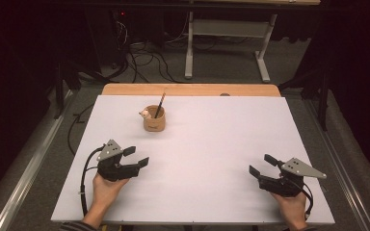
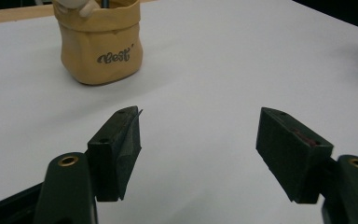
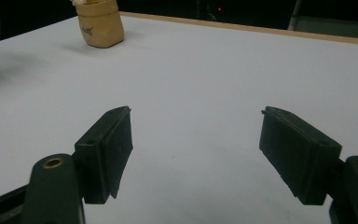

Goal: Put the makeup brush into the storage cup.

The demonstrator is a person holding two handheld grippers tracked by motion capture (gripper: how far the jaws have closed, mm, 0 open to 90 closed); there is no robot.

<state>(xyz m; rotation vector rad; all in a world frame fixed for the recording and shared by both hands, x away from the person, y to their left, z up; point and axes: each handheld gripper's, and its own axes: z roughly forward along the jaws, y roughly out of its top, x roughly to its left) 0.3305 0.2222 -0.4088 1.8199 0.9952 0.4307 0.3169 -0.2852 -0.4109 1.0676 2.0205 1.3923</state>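
The tan cup (image 1: 154, 121), soft and sack-shaped with wrinkled walls and dark script lettering, stands far left of centre on my white sheet (image 1: 212, 159). A thin dark pencil (image 1: 161, 105) leans inside; the pale figure (image 1: 145, 114) at its rim is too small to identify. My left gripper (image 1: 137, 157) and right gripper (image 1: 262, 165) rest near, jaws spread, empty.

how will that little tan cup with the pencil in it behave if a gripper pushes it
The tan cup looks soft-walled and bulging, so it may dent rather than slide cleanly. The pencil leans out above the rim, so a high push could tip it. It seems small and probably light on the smooth white table.
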